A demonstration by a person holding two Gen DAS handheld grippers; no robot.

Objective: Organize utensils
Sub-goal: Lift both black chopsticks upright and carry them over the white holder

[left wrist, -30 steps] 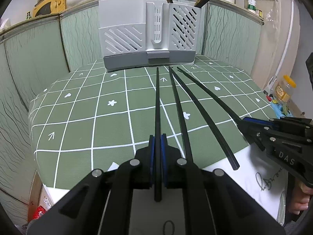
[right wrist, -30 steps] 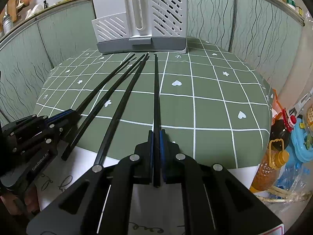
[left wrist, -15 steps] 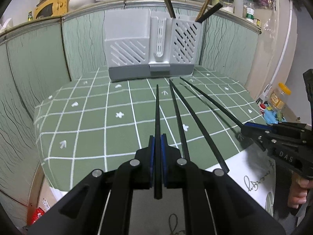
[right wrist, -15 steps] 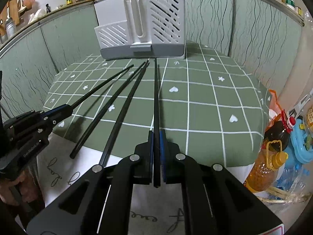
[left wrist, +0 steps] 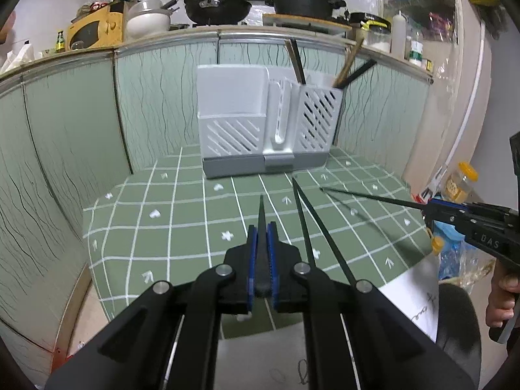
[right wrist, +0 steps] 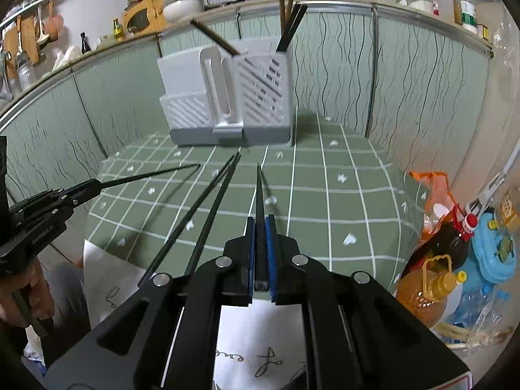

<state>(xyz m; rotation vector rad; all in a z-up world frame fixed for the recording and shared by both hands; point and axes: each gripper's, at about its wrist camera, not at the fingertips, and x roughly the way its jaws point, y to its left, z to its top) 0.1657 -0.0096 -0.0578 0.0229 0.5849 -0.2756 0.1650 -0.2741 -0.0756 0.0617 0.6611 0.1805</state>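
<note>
While both hands hover over the near edge of the table, each one has a single black chopstick pinched tight. The left gripper point(left wrist: 261, 253) has its blue-padded jaws closed on a chopstick point(left wrist: 261, 214) that points straight ahead, its tip raised off the cloth. The right gripper point(right wrist: 260, 250) is closed the same way on its own chopstick point(right wrist: 258, 191), which also looks lifted and aimed toward the back of the table.

Two more loose chopsticks point(left wrist: 312, 224) lie between the grippers, side by side on the cloth, tips nearly meeting close to the holder, butt ends overhanging the table's front edge above a white sheet of paper point(right wrist: 266, 351).

The utensil holder point(left wrist: 263, 123) stands at the far side of the table against the wall panels: pale grey plastic, boxy, with slanted slots cut in its faces, a slotted upright divider in the middle and a darker grey base tray. Its right-hand compartment already holds several sticks point(left wrist: 325, 65), some dark, some wooden, leaning out of the top.

I'd judge the job partway done: a few pieces are stowed, two are in hand but not yet at the holder, two wait on the tablecloth point(left wrist: 182, 227). That cloth is matte green with a white grid and small hearts, arrows and flowers. The chopsticks are slim, smooth and tapered, likely to pivot in a pinch.
</note>
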